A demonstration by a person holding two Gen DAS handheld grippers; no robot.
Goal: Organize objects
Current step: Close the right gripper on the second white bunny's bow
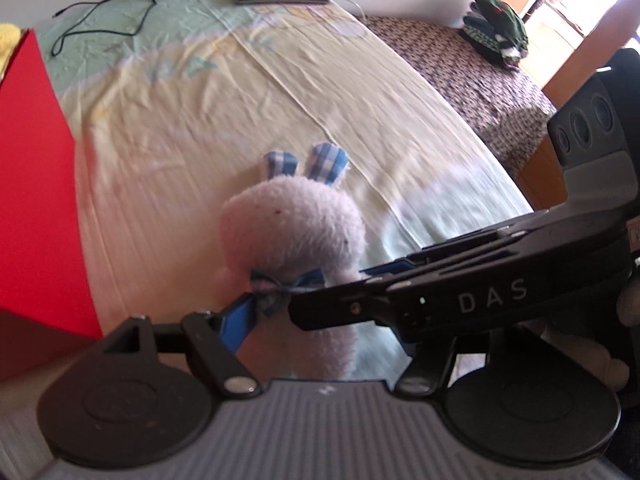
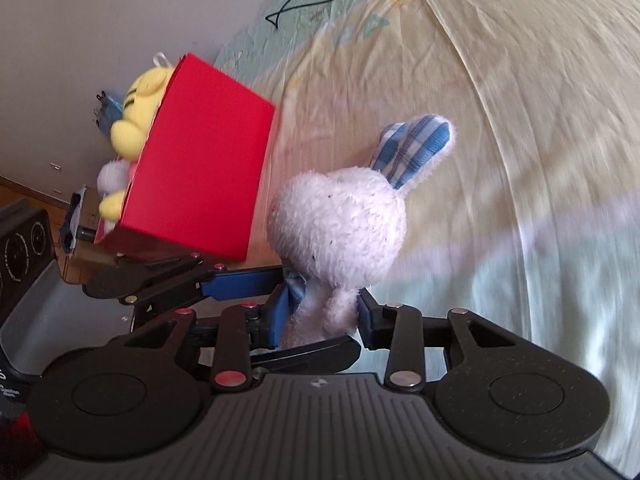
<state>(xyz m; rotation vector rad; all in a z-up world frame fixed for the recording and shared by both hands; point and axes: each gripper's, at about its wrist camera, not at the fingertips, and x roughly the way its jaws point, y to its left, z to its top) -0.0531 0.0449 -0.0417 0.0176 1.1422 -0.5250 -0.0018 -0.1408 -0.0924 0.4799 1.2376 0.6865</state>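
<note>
While the red box stands on the bed sheet at the far left, a yellow plush toy pokes out of its open side, away from the white plush rabbit. That rabbit, with blue checked ears and a blue ribbon at its neck, hangs just right of the box, lifted off the sheet. Both claws have it: the left gripper closes its blue pads on the body below the ribbon, and the right gripper pinches the same narrow body from either side, jaws nearly together. Farther right of the rabbit, a dark folded garment lies on a patterned blanket.
</note>
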